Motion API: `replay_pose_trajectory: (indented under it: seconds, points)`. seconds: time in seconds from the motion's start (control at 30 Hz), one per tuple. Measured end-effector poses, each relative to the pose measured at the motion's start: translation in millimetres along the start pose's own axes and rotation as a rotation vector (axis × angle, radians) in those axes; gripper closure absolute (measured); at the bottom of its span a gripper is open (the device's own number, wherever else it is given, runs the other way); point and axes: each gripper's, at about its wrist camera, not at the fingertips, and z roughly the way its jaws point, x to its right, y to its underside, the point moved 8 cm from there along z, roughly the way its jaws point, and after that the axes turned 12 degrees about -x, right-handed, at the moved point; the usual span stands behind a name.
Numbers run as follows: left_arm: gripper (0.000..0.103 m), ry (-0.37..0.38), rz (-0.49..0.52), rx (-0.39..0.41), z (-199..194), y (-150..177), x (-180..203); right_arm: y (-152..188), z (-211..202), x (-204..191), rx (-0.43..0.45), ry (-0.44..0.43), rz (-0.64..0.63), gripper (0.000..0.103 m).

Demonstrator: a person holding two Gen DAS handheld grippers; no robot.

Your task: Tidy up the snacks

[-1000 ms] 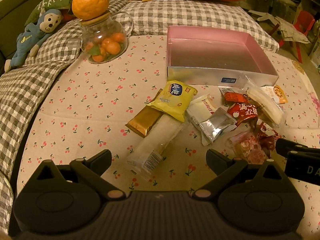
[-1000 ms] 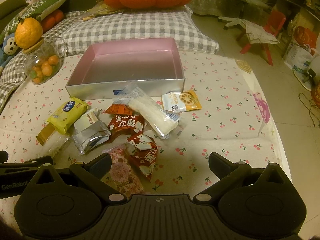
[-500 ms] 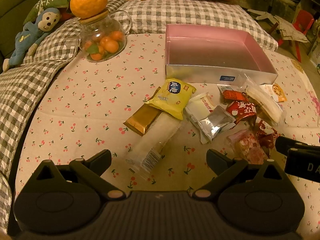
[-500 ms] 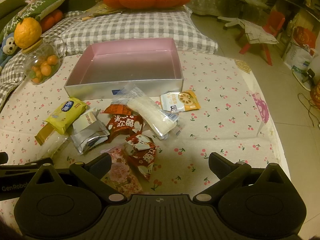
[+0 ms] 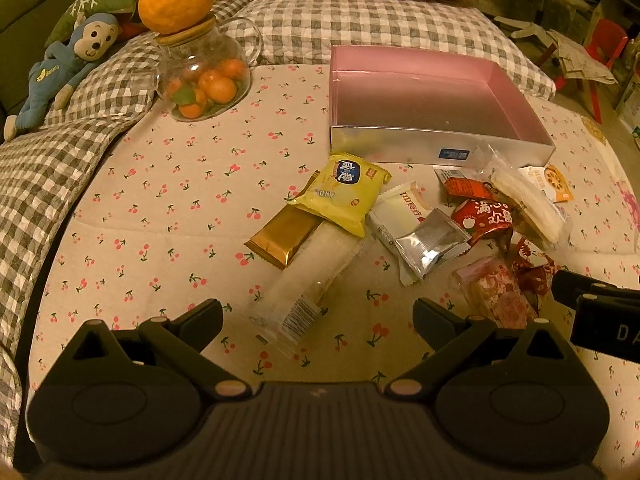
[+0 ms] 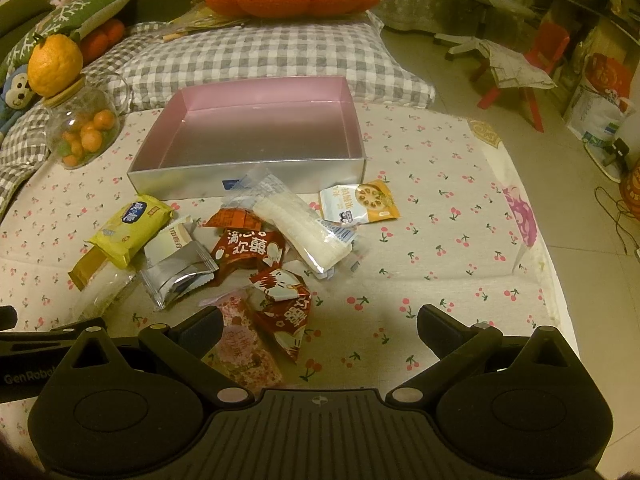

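Several snack packets lie loose on the cherry-print cloth in front of an empty pink-lined silver box [image 5: 436,148] [image 6: 248,172]. Among them are a yellow packet [image 5: 340,196] [image 6: 128,228], a gold bar [image 5: 280,240], a long clear-wrapped white bar [image 5: 308,276], a silver packet [image 5: 432,240] [image 6: 176,276], red packets [image 6: 248,248] and a pink floral packet [image 6: 240,352]. My left gripper [image 5: 318,318] hangs open just short of the clear-wrapped bar's near end. My right gripper [image 6: 320,326] is open, its left finger beside the pink floral packet, holding nothing.
A glass jar of small oranges [image 5: 204,80] with a big orange on its lid stands at the back left, beside a blue monkey toy [image 5: 60,68]. Checked cushions [image 6: 260,56] lie behind the box. The bed's right edge [image 6: 560,280] drops to the floor.
The left gripper has drifted slightly forward and down toward the clear-wrapped bar. The right gripper has edged slightly nearer the pile. Both stay open; no snack has moved.
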Motion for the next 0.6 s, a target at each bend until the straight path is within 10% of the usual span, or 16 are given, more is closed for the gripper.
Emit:
replay_pose_trajectory:
  seconds: [0.6]
  points:
    - [0.001, 0.004, 0.001, -0.001, 1.5, 1.6, 0.9, -0.3, -0.7, -1.2, 0.010, 0.001, -0.007, 0.000]
